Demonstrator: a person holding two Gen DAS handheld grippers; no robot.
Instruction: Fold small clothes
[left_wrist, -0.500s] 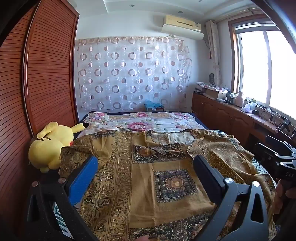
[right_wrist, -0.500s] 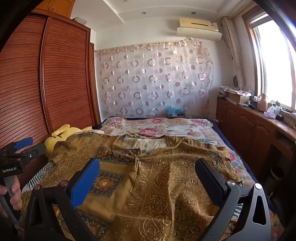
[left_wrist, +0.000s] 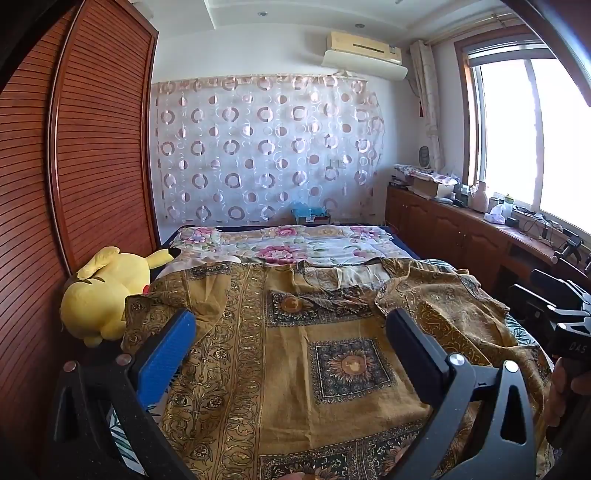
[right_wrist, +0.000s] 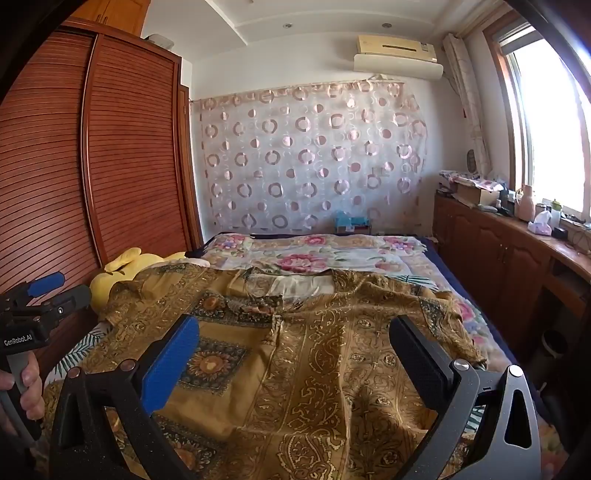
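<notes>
A mustard-gold patterned garment (left_wrist: 332, 362) lies spread flat on the bed, collar toward the far end; it also shows in the right wrist view (right_wrist: 295, 354). My left gripper (left_wrist: 291, 332) hovers above its near left part, jaws wide open and empty. My right gripper (right_wrist: 295, 339) hovers above its near right part, jaws wide open and empty. The left gripper's body shows at the left edge of the right wrist view (right_wrist: 33, 310), held by a hand. The right gripper's body shows at the right edge of the left wrist view (left_wrist: 557, 306).
A yellow plush toy (left_wrist: 103, 291) lies at the bed's left edge against a wooden wardrobe (left_wrist: 74, 166). A floral quilt (left_wrist: 288, 247) covers the far bed. A wooden cabinet (right_wrist: 517, 254) with clutter runs along the right wall under the window.
Both grippers stay open and nearly still; the views shift only slightly. The garment has not moved.
</notes>
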